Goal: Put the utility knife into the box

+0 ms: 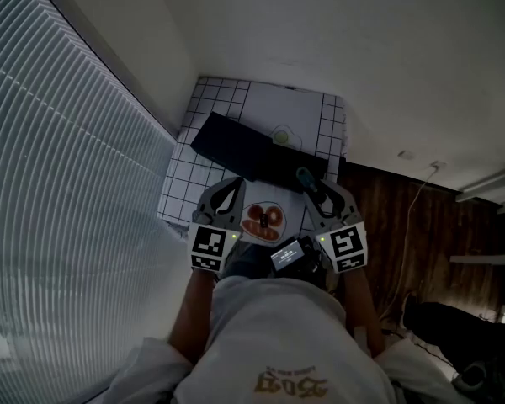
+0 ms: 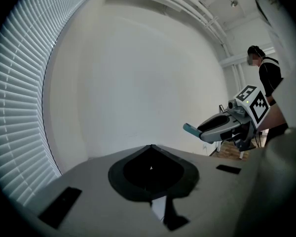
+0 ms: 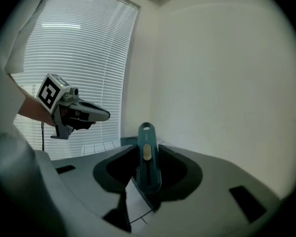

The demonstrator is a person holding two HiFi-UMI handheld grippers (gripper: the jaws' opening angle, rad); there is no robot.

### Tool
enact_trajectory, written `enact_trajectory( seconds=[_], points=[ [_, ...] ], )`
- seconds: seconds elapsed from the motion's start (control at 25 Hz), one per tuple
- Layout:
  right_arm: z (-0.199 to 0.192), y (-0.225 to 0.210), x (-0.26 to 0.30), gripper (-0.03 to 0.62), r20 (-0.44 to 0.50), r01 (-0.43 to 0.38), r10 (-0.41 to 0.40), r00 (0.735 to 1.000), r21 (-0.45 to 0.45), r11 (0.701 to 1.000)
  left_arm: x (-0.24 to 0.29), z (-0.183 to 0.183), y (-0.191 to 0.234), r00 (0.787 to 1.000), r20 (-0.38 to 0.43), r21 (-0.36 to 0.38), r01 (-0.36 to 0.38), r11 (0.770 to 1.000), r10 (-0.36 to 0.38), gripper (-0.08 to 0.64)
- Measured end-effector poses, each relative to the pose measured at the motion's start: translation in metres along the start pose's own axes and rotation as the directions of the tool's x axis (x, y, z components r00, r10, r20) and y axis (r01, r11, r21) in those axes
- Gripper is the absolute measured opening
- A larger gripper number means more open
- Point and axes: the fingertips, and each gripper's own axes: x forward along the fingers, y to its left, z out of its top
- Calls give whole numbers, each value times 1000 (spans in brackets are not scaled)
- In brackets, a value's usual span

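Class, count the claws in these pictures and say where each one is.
2. The left claw, shut and empty, is left of centre in the head view. The right claw, beside it on the right, is shut on the teal utility knife. None appears hidden.

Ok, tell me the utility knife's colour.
The utility knife is dark teal; right gripper view shows it best.
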Motion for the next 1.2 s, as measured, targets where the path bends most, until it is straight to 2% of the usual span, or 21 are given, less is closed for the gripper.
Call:
enact_trajectory(
  seconds=[0.6, 0.76, 1.2],
  points=[
    [1, -37, 22, 137, -39, 71, -69, 997, 32, 997, 58, 10, 25, 997, 17, -31, 76, 997, -75, 8],
    [0, -51, 33, 137, -45, 77, -74, 996, 67, 995, 75, 18, 32, 995, 19, -34, 95, 995, -95, 8],
    [0, -80, 60, 137, -66, 122, -117, 991, 81, 989, 118, 12, 55, 992, -13, -34, 126, 991, -126, 8]
  ],
)
